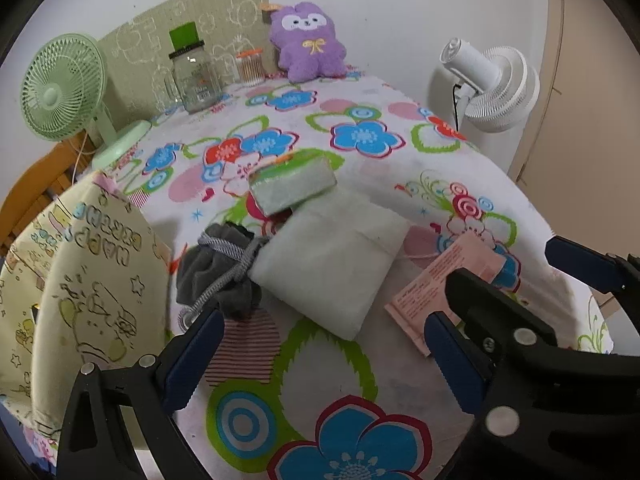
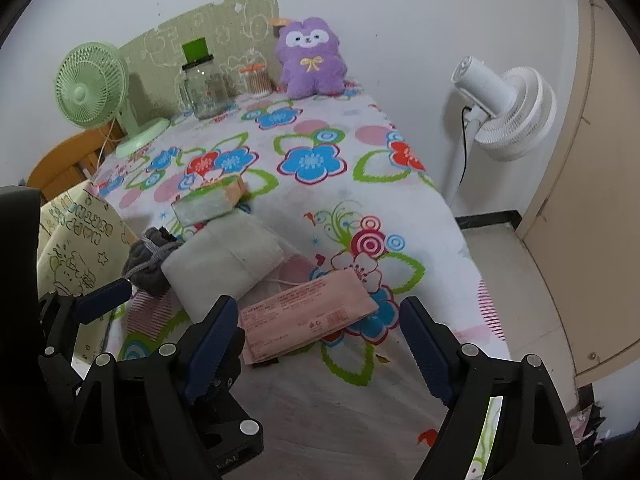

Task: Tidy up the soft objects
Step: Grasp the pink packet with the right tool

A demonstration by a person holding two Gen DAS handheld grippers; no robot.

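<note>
On the flowered tablecloth point(image 1: 360, 184) lie a grey drawstring pouch point(image 1: 216, 276), a white padded cushion point(image 1: 332, 264), a green sponge block point(image 1: 292, 184) and a pink flat packet point(image 1: 444, 280). A purple plush toy point(image 1: 306, 42) sits at the far end. My left gripper point(image 1: 320, 364) is open and empty, just short of the cushion. My right gripper point(image 2: 316, 344) is open and empty over the near end of the pink packet point(image 2: 308, 312). The right wrist view also shows the pouch point(image 2: 148, 260), cushion point(image 2: 224, 268), sponge point(image 2: 208, 204) and plush point(image 2: 310, 56).
A yellow printed fabric bag point(image 1: 80, 280) stands at the left table edge. A green desk fan point(image 1: 64, 88), a glass jar point(image 1: 196, 80) and a small jar of sticks point(image 1: 250, 66) stand at the back. A white floor fan point(image 2: 504, 112) stands right of the table.
</note>
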